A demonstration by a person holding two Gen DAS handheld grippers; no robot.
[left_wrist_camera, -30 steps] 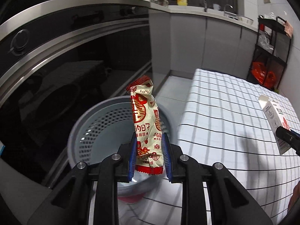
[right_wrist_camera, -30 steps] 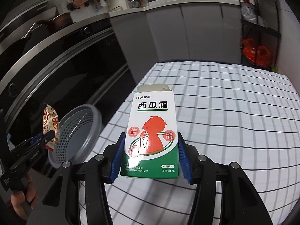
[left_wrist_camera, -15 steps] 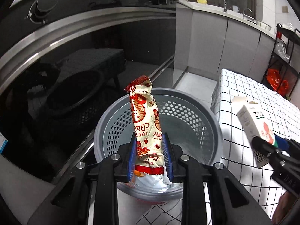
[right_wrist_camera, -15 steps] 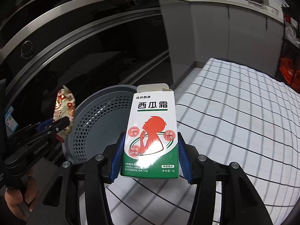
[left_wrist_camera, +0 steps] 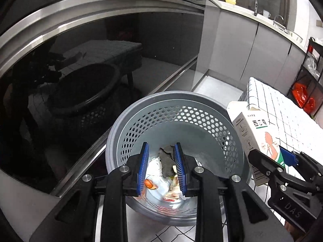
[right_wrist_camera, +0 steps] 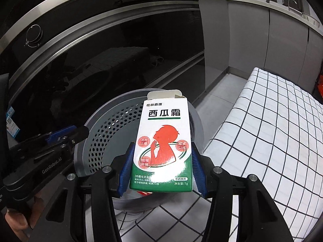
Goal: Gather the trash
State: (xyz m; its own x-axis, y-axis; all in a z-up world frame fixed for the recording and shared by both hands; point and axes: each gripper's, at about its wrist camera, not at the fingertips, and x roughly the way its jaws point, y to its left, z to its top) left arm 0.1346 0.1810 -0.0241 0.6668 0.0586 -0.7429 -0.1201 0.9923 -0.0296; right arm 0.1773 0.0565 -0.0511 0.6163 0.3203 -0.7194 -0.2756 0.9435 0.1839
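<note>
A grey perforated trash basket [left_wrist_camera: 177,109] stands on the floor; it also shows in the right wrist view [right_wrist_camera: 105,125]. My left gripper [left_wrist_camera: 161,163] is open and empty over the basket's mouth. Several pieces of trash [left_wrist_camera: 161,179], among them a grey crumpled scrap and wrappers, lie at the basket's bottom. My right gripper [right_wrist_camera: 161,169] is shut on a white, green and red medicine box [right_wrist_camera: 163,143], held upright over the basket's right rim. The box [left_wrist_camera: 256,135] and right gripper [left_wrist_camera: 282,161] also show at the right of the left wrist view.
A dark glossy oven front [left_wrist_camera: 80,70] with a steel trim curves close behind the basket. A table with a white checked cloth [right_wrist_camera: 272,125] lies to the right. Grey cabinets [left_wrist_camera: 252,46] and a black rack with red bags [left_wrist_camera: 304,96] stand farther back.
My left gripper opened and let go of the red and cream snack wrapper, which is now among the trash in the basket. My right gripper brought the box closer over the basket rim.
</note>
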